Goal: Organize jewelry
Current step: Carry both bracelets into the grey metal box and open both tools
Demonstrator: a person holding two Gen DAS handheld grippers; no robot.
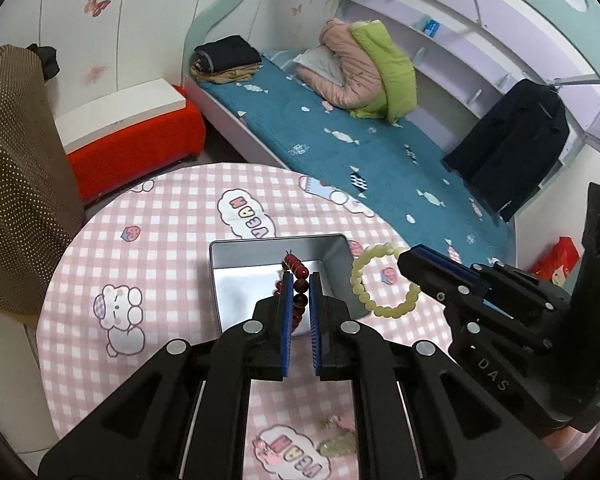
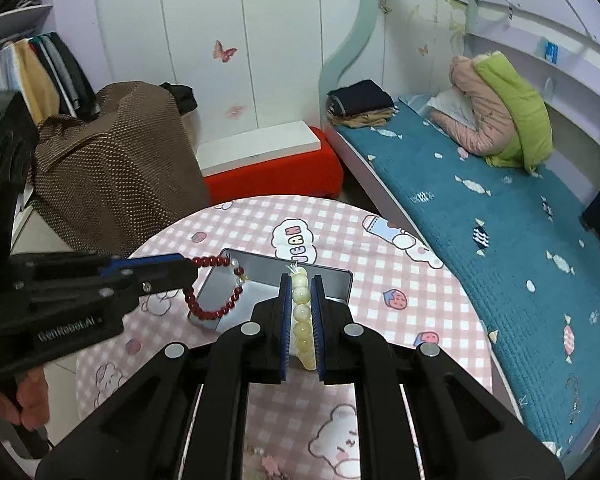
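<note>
My left tongs [image 1: 300,304] are pinching the red bracelet [image 1: 298,276] edge-on between the blue pads, at the centre of the left view, with the tin [image 1: 260,246] just behind and below it. My right tongs [image 2: 301,312] are pinching the pale bracelet [image 2: 302,308] the same way, at the centre of the right view; from the left camera that bracelet hangs as a full ring at right of centre, beside the tin's right wall. Both loops dangle free above the checked cloth [image 1: 160,240], neither touching the tin as far as I can tell. The risk I see is in the grip: each bracelet is held by only a few round beads, so a tilt or jolt could let them roll out and drop onto the cloth instead of into the tin. The two tongs are close together, so carrying both over the tin at once could knock one against the other. A swinging loop could also catch on the tin's rim. A small pale piece [image 1: 338,446] lies on the cloth at lower centre of the left view, not yet collected.
</note>
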